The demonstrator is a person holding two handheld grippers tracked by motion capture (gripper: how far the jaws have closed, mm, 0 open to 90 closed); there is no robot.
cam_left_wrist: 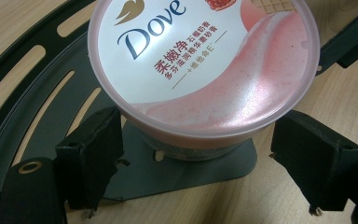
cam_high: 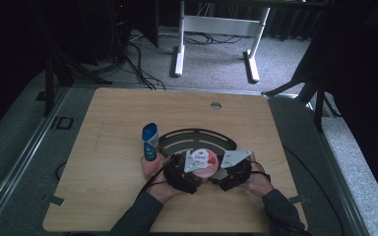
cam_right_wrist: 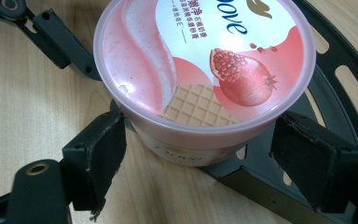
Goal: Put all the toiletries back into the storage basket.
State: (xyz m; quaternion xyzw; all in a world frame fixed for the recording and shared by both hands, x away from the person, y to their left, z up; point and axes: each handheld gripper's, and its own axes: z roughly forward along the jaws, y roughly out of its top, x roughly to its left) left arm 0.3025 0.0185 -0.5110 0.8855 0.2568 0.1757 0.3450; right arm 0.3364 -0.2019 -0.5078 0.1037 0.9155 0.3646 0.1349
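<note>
Both pairs of jaws stand wide on either side of the pink Dove tub, and in neither gripper view can we make out the pads pressing its wall. In the left gripper view, we see the left gripper with one black pad at 8 o'clock of the tub and the other at 4 o'clock, each sitting below the overhanging lid rim with a little gap showing. The right gripper is much the same: its left-hand pad lies just beside the tub wall at 8 o'clock, perhaps touching, and its other pad sits a little apart at 4 o'clock.

From the high view we find the tub upright at the 6 o'clock part of the wooden table, resting partly on the near edge of a dark slotted metal bracket. The left gripper comes at it from 8 o'clock and the right gripper from 4 o'clock, with a hand behind each.

A blue bottle stands upright at 10 o'clock of the tub, just beside the left hand and apart from the tub.
</note>
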